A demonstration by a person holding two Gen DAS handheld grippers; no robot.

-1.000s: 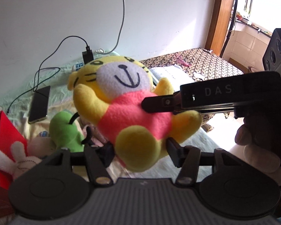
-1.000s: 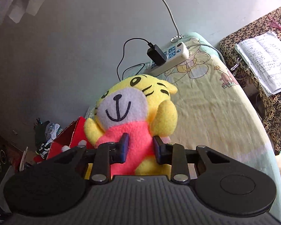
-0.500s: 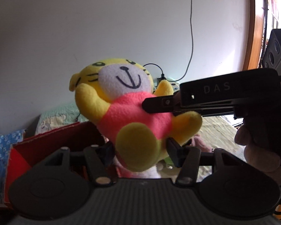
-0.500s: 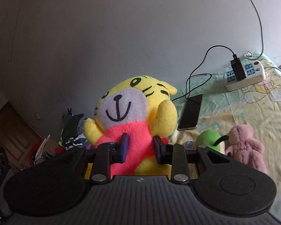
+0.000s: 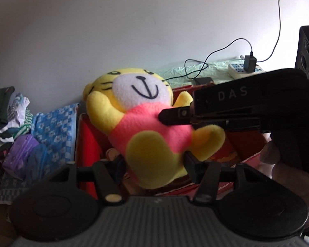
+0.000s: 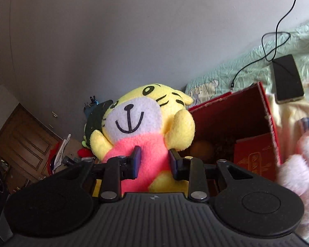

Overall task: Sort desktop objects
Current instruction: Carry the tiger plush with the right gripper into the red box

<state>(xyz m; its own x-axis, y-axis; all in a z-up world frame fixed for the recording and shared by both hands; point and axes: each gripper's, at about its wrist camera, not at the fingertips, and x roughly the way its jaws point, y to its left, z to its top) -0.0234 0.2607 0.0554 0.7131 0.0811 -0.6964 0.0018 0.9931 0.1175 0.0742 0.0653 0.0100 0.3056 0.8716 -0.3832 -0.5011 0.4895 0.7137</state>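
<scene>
Two grippers clamp our yellow tiger plush (image 6: 142,131): right gripper (image 6: 154,161) pinches its pink belly, left gripper (image 5: 152,164) squeezes its foot, both holding it above the red box (image 6: 247,111).

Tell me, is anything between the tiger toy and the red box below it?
Nothing visible blocks it. The tiger toy, held by the left gripper and right gripper, hangs over the open red box. Inside the box lie a red packet and something round, leaving room.
</scene>
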